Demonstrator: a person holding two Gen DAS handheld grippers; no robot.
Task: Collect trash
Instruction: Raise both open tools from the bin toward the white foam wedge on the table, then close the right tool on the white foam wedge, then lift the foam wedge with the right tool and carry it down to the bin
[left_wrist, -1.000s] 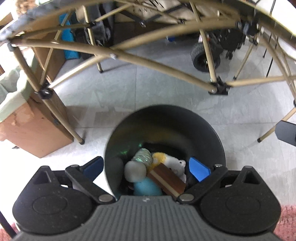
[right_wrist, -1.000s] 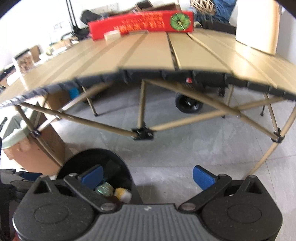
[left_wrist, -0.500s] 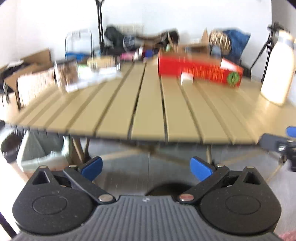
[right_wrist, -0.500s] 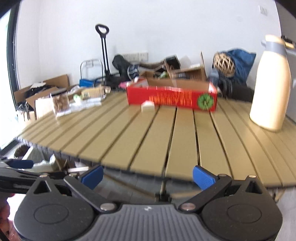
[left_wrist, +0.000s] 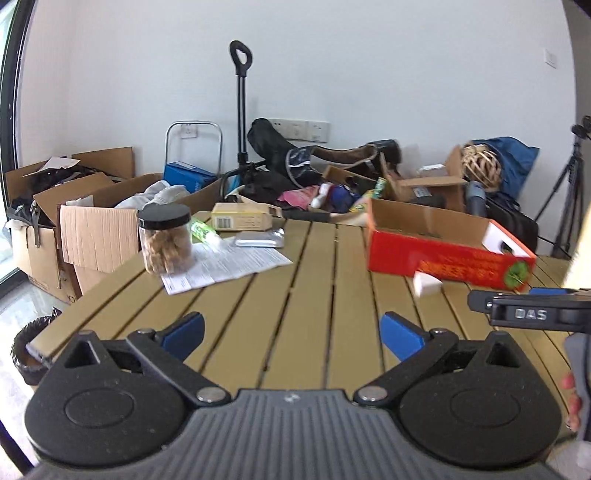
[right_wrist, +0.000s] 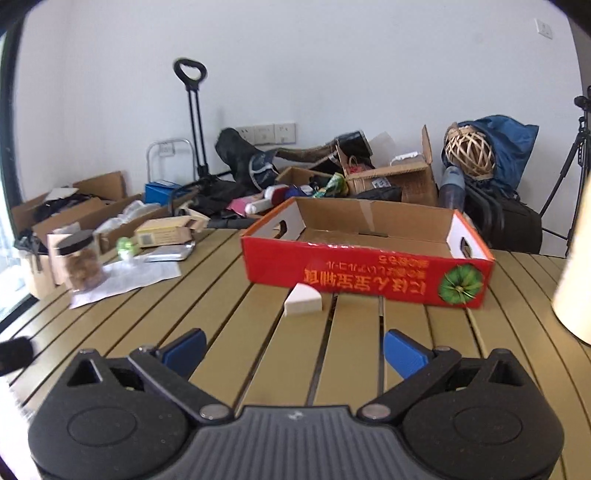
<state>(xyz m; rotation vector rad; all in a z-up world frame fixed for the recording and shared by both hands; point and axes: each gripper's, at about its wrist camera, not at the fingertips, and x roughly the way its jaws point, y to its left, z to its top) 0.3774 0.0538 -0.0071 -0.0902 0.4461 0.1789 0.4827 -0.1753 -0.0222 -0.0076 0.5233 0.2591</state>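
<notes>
While both grippers hang over the big slatted surface (right_wrist: 229, 332), a red box (right_wrist: 369, 273) sits far back. Near it lies a small white wedge (right_wrist: 303, 301). A jar (left_wrist: 165, 239) stands far left. Left gripper (left_wrist: 291, 330) gapes wide, empty. Right gripper (right_wrist: 293, 349) is closing a little, empty too.

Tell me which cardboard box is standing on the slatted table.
The red printed box, an open-topped tray with white handle-hole ends. The plain brown boxes all sit beyond the table.
</notes>
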